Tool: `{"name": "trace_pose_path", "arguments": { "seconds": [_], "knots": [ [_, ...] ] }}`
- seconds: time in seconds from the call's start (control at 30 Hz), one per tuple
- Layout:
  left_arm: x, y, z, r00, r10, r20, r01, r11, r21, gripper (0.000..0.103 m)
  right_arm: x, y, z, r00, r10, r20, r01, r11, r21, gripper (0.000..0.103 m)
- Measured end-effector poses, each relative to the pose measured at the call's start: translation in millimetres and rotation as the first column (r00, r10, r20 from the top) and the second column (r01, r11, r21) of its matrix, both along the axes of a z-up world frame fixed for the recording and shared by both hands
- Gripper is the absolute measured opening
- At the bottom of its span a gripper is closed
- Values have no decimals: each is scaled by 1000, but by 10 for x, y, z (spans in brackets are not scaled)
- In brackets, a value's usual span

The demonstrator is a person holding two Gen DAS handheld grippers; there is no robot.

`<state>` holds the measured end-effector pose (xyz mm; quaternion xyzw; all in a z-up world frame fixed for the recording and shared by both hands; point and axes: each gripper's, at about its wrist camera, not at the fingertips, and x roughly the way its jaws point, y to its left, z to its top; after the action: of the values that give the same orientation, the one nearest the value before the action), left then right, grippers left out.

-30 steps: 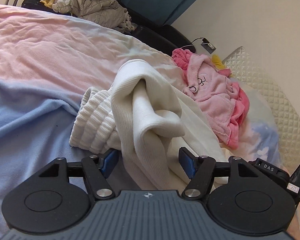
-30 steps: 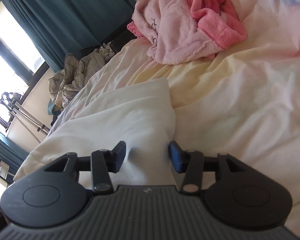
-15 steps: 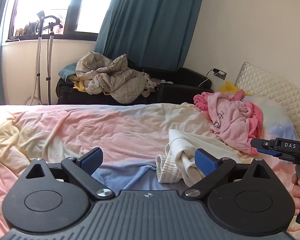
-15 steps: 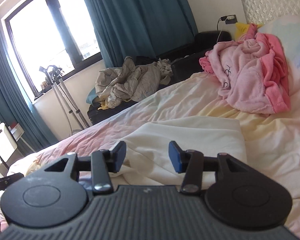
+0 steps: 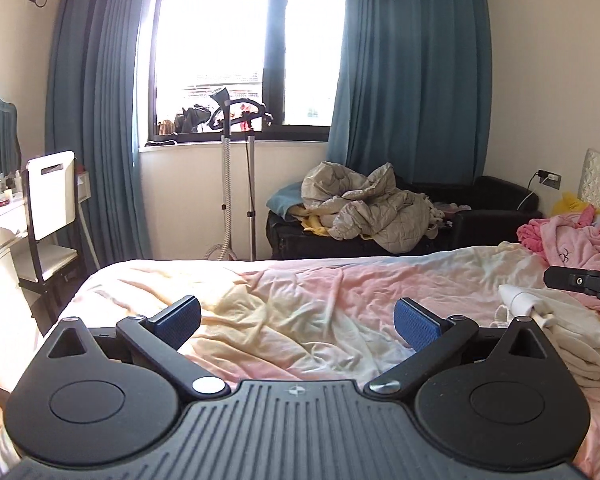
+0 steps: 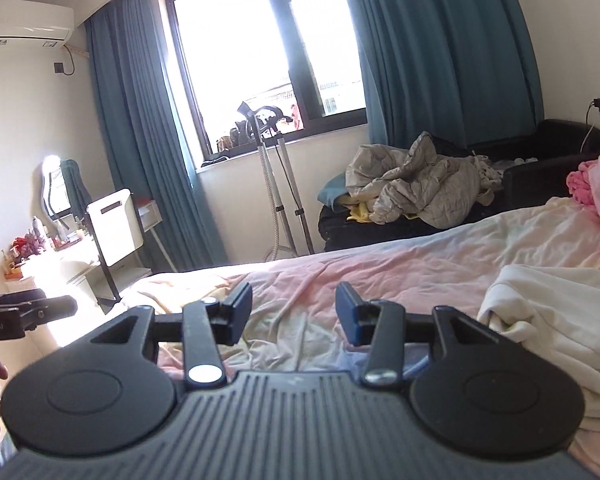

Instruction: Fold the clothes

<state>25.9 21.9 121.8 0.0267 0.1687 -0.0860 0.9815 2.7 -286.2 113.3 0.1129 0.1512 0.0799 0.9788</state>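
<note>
A second ago my left gripper [image 5: 296, 320] was down low with the white sweater [image 5: 560, 336] bunched between its fingers. Now it is up in the air, looking across the bed [image 5: 300, 300] at the window [image 5: 240, 40]. Its fingers are wide apart and hold nothing. My right gripper [image 6: 292, 312] has come up too. It was low over the sweater, and now it looks at the window as well, fingers apart with nothing in them.

So I have let go. The white sweater [image 6: 560, 312] lies on the bed, off to the right of both grippers, not touching either. It looks like a soft stack with layers at its edge (I can't see all of it, so I can't tell how neat it is). I think this fold is done, or close to done.

Past the sweater, nearer the head of the bed, is a pink robe [image 5: 572, 240] in a crumpled heap. Beyond the far side of the bed, on a black couch [image 5: 492, 200], sits a gray blanket [image 5: 364, 208] in a pile. I think the pink robe is the next thing to fold, since it is nearest the sweater. Both grippers are free to go and get it.
</note>
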Motion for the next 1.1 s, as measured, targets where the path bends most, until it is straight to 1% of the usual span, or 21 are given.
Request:
{"name": "trace_pose_path", "arguments": {
  "seconds": [0.07,0.2,0.3,0.37,0.5,0.57,0.63,0.7,0.77,0.87,0.9,0.97,1.1],
  "knots": [
    [-125,158,-59,998,61,28,-62,998,17,103,10,188,-52,1000,20,17,-19,1000,-23,47],
    [-305,337,-200,992,118,38,-116,991,-64,103,77,395,-214,999,41,26,-40,999,-26,47],
    [-357,297,-304,988,142,64,-138,988,-72,103,129,494,-361,998,44,34,-42,997,-58,47],
    [-340,237,-400,986,147,79,-142,987,-71,103,163,523,-461,999,41,31,-39,997,-64,47],
    [-267,145,-574,989,123,76,-120,992,-49,103,209,519,-682,999,26,33,-23,997,-75,47],
    [-244,146,-644,989,128,73,-124,991,-48,103,226,513,-802,999,22,34,-19,997,-74,47],
    [-214,178,-730,991,125,48,-121,990,-71,103,250,513,-897,999,23,37,-20,997,-78,47],
    [-180,188,-784,992,125,28,-122,990,-76,103,278,521,-980,999,17,30,-14,996,-86,47],
    [-151,187,-837,991,130,16,-128,989,-68,103,313,523,-1040,1000,12,22,-10,996,-85,47],
    [-136,128,-893,988,154,25,-154,988,-2,103,357,517,-1107,1000,-5,-6,4,997,-80,49],
    [-136,116,-906,988,154,27,-155,988,6,103,357,514,-1122,1000,-7,-10,6,997,-77,50],
    [-136,95,-931,988,152,29,-153,988,19,103,352,508,-1139,1000,-10,-11,9,997,-71,53],
    [-150,78,-948,991,130,17,-130,991,3,103,333,523,-1163,1000,-17,-11,16,996,-83,58]
  ]
}}
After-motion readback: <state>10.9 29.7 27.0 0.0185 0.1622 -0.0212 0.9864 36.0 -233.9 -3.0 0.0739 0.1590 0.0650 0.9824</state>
